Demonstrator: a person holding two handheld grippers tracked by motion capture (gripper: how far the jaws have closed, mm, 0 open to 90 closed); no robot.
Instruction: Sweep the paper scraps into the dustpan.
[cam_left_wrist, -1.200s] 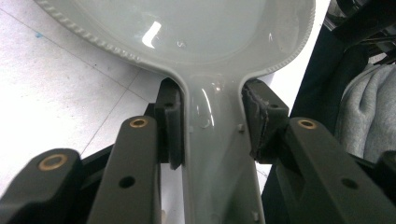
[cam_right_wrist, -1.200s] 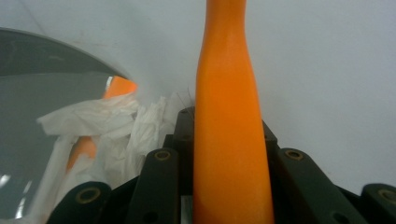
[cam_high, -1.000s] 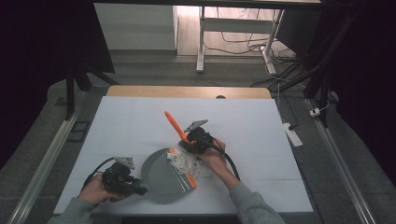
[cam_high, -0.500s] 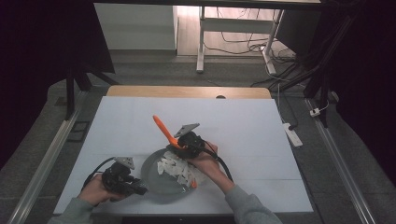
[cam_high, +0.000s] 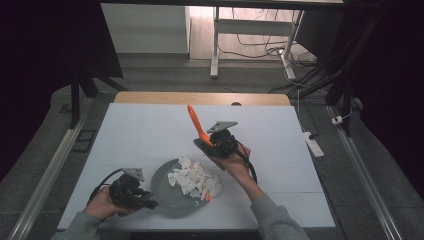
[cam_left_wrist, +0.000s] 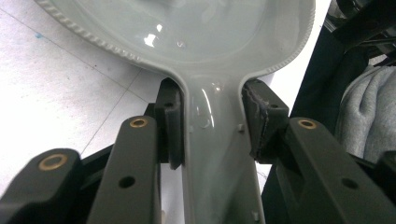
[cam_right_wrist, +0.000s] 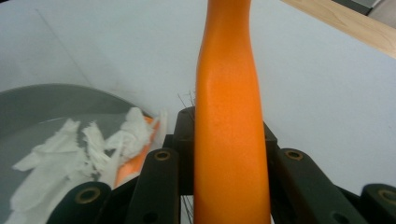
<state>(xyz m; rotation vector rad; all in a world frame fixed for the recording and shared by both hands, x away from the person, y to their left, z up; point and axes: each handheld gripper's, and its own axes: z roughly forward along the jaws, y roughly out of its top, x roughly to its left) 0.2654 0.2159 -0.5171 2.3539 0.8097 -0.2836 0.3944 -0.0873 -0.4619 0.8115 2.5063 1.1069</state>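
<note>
A round grey pan (cam_high: 164, 192) with a short handle (cam_left_wrist: 210, 154) rests on the white table near the front edge. My left gripper (cam_high: 149, 202) is shut on that handle, one pad (cam_left_wrist: 170, 123) on each side of it. Several white paper scraps (cam_high: 194, 180) are heaped in the pan, and an orange piece (cam_high: 206, 197) lies at their near edge. My right gripper (cam_high: 204, 141), held above the table just right of the pan's far side, is shut on an orange tool handle (cam_high: 193, 119) that points up and away. The handle (cam_right_wrist: 226, 70) rises between its jaws.
The white table top (cam_high: 125, 135) stretches away to a wooden strip (cam_high: 200, 98) at its far edge. A white power strip (cam_high: 311, 142) lies beside the table's right edge. Table legs and cables stand on the floor beyond.
My right gripper dipped toward the pan with the orange tool, then rose and drew back to the right. The scrap pile now lies uncovered. The left gripper and pan stayed still.
</note>
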